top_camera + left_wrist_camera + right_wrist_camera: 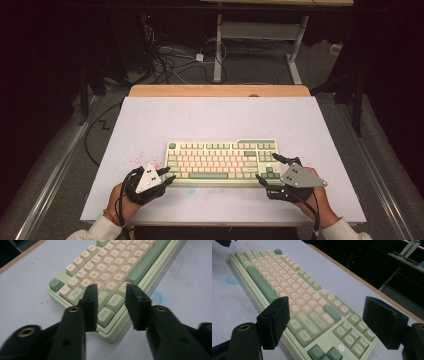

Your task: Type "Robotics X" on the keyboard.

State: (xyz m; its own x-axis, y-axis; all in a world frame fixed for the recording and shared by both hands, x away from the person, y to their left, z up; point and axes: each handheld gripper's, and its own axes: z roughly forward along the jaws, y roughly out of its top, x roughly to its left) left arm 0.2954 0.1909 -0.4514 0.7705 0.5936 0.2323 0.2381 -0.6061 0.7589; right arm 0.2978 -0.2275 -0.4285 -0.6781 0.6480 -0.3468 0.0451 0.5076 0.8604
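white table (150, 120) | left gripper (168, 174) jaws narrowly apart over mechanical keyboard (222, 161) corner, not pressing it | right gripper (267, 167) jaws wide, straddling its other end

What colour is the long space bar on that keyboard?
The space bar is a muted sage green, best seen in the right gripper view.

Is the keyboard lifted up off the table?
No, in the high view the keyboard lies flat on the white table, with the left gripper and right gripper at its two ends.
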